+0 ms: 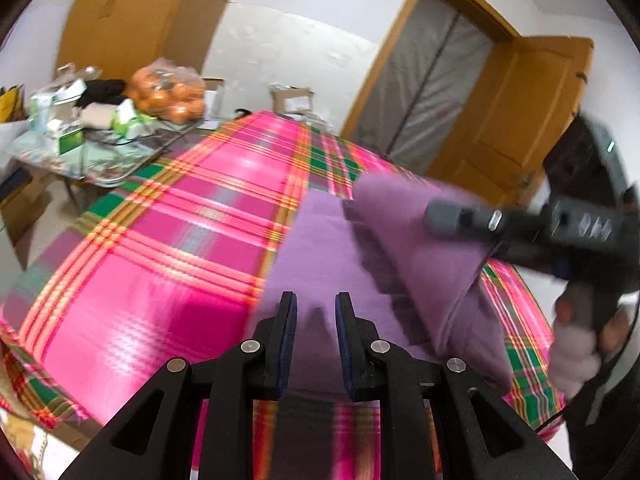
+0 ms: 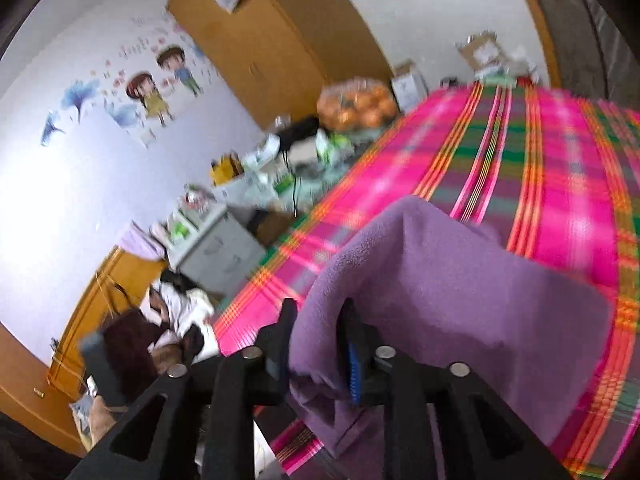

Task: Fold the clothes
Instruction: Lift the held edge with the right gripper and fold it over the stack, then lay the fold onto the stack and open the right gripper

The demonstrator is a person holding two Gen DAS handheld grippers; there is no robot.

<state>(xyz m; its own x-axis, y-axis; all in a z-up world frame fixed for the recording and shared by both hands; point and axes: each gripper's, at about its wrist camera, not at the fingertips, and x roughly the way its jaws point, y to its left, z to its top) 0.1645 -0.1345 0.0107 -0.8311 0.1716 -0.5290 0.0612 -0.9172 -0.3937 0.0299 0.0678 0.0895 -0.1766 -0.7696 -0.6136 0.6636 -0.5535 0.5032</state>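
From the left wrist, the left tool (image 1: 316,316) hangs parted and empty above the near edge of the purple fleece garment (image 1: 320,248) lying on the pink plaid bedspread (image 1: 160,240). From the right wrist, the right tool (image 2: 318,322) is clamped on a fold of that garment (image 2: 460,280), lifted off the bedspread (image 2: 560,160).

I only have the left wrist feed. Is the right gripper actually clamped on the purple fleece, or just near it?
Observer: Clamped. In the right wrist view the right gripper has its fingers shut on a bunched edge of the purple fleece garment.
Operator: Is the cloth lifted?
Observer: Yes, it drapes up over the fingers, above the pink plaid bedcover.
Operator: And the left gripper?
Observer: Left gripper open, nothing between its fingers, the flat fleece beyond them.
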